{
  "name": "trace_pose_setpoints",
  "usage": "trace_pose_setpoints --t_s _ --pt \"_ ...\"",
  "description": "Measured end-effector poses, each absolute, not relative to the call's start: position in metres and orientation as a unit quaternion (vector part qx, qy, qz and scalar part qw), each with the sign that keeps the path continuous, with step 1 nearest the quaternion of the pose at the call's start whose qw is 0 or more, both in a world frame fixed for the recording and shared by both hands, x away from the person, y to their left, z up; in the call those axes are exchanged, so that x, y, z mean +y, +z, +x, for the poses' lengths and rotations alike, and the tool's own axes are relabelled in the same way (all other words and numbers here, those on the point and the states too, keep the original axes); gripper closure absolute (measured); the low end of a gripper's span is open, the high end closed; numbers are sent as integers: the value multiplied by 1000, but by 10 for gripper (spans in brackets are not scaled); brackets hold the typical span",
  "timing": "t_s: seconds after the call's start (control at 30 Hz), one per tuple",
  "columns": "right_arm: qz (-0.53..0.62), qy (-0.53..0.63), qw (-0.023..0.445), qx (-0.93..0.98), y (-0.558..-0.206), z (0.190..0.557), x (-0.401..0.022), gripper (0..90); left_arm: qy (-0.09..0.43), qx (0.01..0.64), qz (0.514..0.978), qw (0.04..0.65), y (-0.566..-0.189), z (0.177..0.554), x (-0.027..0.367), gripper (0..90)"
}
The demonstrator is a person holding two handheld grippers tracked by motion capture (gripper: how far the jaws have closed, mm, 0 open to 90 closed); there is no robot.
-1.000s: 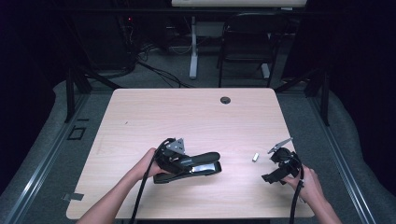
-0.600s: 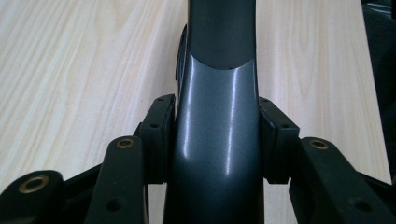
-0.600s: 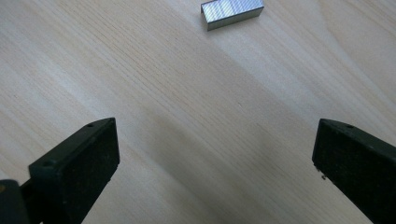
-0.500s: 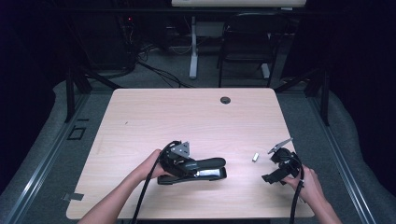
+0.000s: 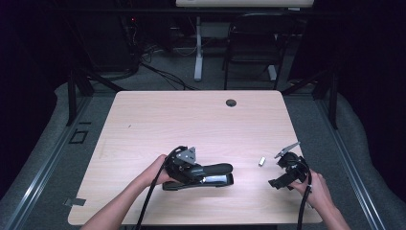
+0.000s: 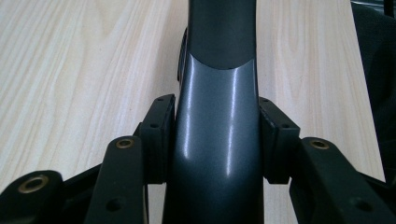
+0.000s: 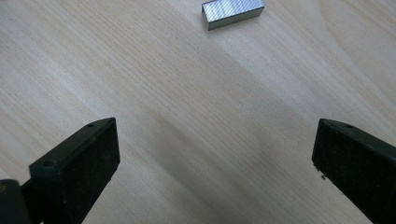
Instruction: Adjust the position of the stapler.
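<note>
stapler point(image 6: 217, 140) front cut off by top edge, base hidden beneath

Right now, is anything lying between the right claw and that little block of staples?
Nothing: in the right gripper view only bare table lies between the open right claw and the block of staples.

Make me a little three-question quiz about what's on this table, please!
1. True or false: the left hand-held gripper is clamped on the dark grey metal stapler.
2. Which small thing lies on the pale wooden table ahead of the right hand-held gripper? A) a silver block of staples B) a red pencil C) a blue cup
3. Fill in: the right hand-held gripper's jaws stand wide ____.

Key: 1 true: its pads press both sides of the stapler. 2 A. 3 open, with nothing between them.
</note>
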State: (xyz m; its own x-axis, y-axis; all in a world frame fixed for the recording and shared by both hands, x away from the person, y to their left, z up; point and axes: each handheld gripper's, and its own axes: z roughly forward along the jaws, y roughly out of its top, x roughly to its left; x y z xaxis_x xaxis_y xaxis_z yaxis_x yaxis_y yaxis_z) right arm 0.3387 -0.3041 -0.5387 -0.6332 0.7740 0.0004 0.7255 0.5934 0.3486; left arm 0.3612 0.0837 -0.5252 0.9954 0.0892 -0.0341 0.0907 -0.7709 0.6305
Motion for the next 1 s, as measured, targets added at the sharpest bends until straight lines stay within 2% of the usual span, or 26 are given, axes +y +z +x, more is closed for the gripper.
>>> trace_pose_setpoints --t_s 0.23,0.33,0.4,0.47,0.63,0.77,1.0 --pt "423 167 80 887 -538 337 -304 11 2 67 938 339 -524 359 82 521" --pt "420 171 86 887 -535 336 -302 25 15 78 935 345 -522 353 78 281" --pt "417 172 87 888 -534 335 -302 28 14 79 934 347 -518 350 77 252" --pt "413 176 92 889 -533 334 -301 33 16 86 931 355 -516 347 77 174" --pt "411 191 101 886 -529 332 -298 21 36 118 921 369 -511 344 85 55" --pt "411 195 103 885 -528 332 -295 0 46 151 912 379 -507 342 94 4" --pt "408 212 93 883 -530 334 -287 5 57 200 898 387 -504 339 102 1"
